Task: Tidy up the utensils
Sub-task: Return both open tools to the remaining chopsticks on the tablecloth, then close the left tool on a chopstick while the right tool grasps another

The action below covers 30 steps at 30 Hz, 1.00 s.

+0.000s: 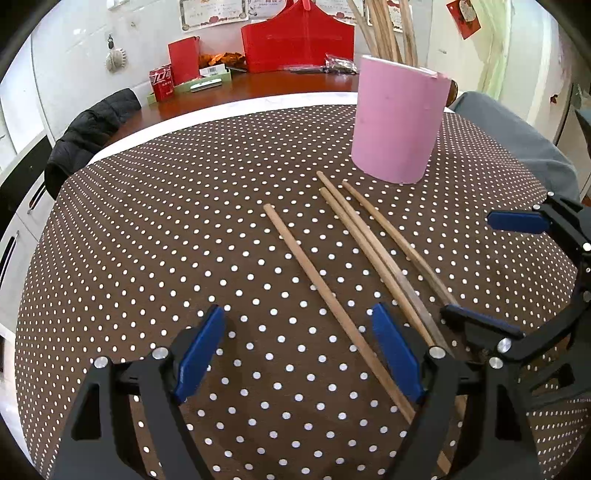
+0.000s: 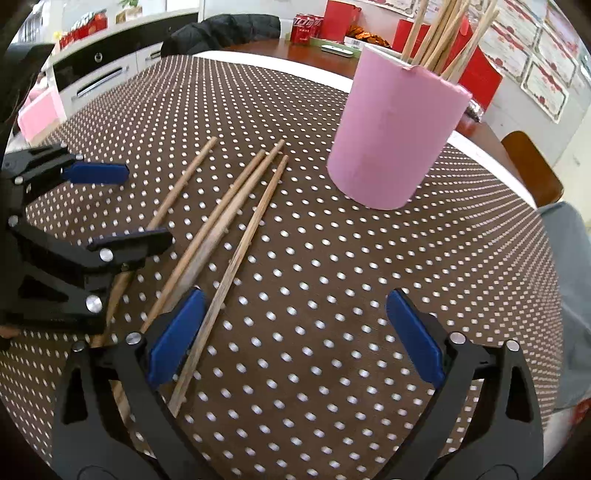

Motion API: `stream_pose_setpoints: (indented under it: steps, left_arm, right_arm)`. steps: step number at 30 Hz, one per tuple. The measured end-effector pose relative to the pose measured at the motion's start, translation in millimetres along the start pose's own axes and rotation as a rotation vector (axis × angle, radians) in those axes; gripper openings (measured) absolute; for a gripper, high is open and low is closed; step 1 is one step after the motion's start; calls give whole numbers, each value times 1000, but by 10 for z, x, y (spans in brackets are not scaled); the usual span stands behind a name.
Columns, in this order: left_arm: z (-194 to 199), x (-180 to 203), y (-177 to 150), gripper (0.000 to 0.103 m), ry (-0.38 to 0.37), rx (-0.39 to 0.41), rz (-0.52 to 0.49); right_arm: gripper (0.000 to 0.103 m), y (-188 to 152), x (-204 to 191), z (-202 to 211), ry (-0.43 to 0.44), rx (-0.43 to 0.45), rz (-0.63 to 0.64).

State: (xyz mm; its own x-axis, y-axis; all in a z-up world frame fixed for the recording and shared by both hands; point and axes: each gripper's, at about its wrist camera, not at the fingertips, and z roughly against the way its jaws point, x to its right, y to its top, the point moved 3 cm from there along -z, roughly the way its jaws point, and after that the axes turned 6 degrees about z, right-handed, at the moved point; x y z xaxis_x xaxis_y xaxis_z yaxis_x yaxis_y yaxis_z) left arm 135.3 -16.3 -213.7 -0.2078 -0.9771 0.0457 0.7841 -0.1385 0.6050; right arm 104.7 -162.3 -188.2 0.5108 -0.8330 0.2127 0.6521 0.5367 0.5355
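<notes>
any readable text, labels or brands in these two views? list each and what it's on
Nothing reads cleanly enough to quote.
Red soda can: white script logo, too blurred to read.
Framed papers on the wall: print too small.
Paper on the wall above the red basket: print too small.
Red card on the wall: no legible characters.
Pink cup, chopsticks, dotted tablecloth: no text.

Left wrist view: low, close over the dotted tablecloth (image 1: pixel 147 240), facing the pink holder (image 1: pixel 397 122) at 1 o'clock. Right wrist view: likewise. Both share holder and loose chopsticks (image 1: pixel 369 251).
</notes>
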Motion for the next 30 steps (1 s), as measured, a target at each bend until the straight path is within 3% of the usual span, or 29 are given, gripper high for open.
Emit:
stream_pose_setpoints:
  steps: [3,10,16,19,20,21,25,30]
  left_arm:
    - [-19,1,22,77,-13,2,7]
    - [-50,60,116,36,-11,21,-16]
    - [-48,134,121,26,-22,-1,-31]
    - [-34,205,97,10,-26,-10,-65]
    - [-22,225,72,8,-25,-13,-67]
    - [-20,227,72,6,-26,-15,-68]
    - [28,166,52,5,-31,-3,-28]
    - [171,0,111,5,-45,68,57]
  right_arm:
    - [89,-35,83,2,8,-3,-25]
    - [76,9,122,-30,32,35,-83]
    - [59,102,63,-72,82,58,-127]
    - [32,151,-19,-66,90,57,-106]
    - [16,164,-48,-56,90,53,-94]
    - [8,168,-74,-46,94,51,-87]
    - [6,116,-6,-20,135,74,-133]
    - [6,88,170,190,183,171,-195]
